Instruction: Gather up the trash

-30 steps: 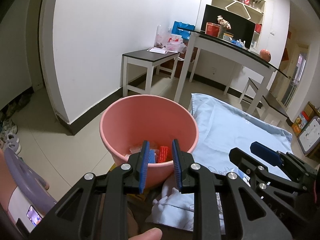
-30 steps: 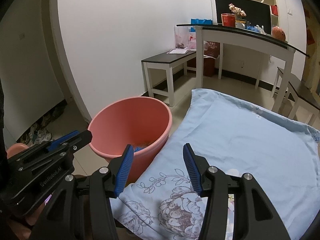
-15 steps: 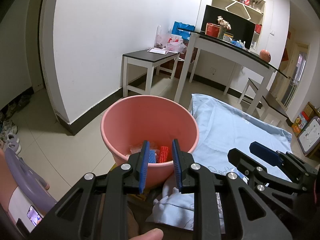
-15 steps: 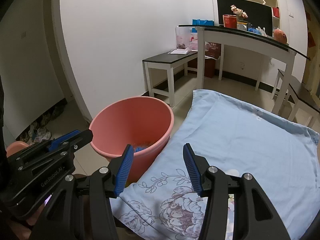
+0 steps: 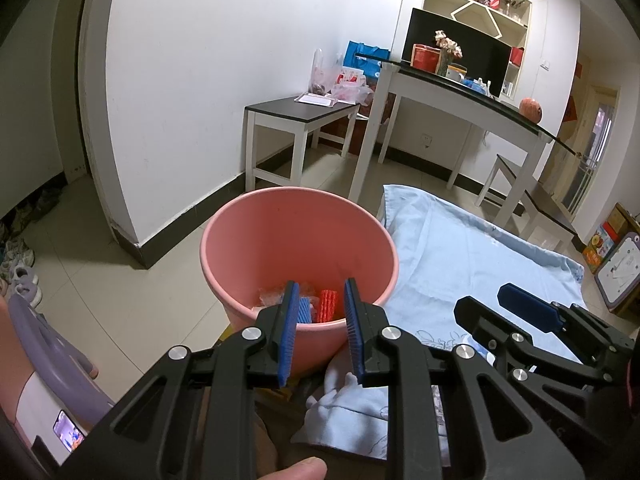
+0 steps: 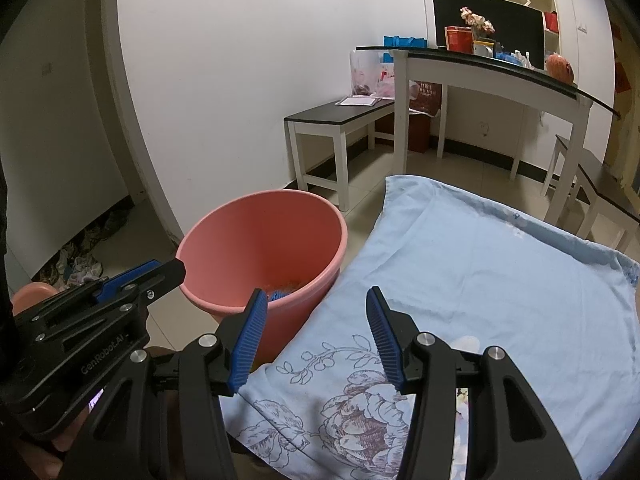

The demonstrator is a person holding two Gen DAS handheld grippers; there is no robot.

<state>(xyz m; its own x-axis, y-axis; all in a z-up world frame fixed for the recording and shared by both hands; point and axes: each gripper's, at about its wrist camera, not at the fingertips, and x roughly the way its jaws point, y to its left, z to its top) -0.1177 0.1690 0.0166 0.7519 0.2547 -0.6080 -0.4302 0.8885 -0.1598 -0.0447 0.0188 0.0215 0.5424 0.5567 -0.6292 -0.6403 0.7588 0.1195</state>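
Pink plastic: one bucket [image 5: 298, 240] stands on the tiled floor just beside one pale blue cloth [image 5: 460, 256] with a printed flower at its near end. Inside the bucket lie at least three bits of trash: a red ribbed piece [image 5: 329, 305], a blue piece [image 5: 305, 309] touching it, and some clear crinkled wrapper [image 5: 270, 296] to their left.

Two grippers show. The left gripper [image 5: 320, 334] hangs above the bucket's near rim, its two blue pads parted by a narrow gap, nothing between them. The right gripper [image 6: 316, 338] hangs over the edge of the cloth, beside the bucket, its two pads spread wide and holding nothing. Each gripper shows in the other's view, well apart from its partner.

Behind, against the white wall, stands one low bench [image 5: 304, 110] with one sheet of paper [image 5: 316, 99] on it, and one tall table [image 5: 468, 92] beside it. One purple chair [image 5: 44, 344] sits at the left.
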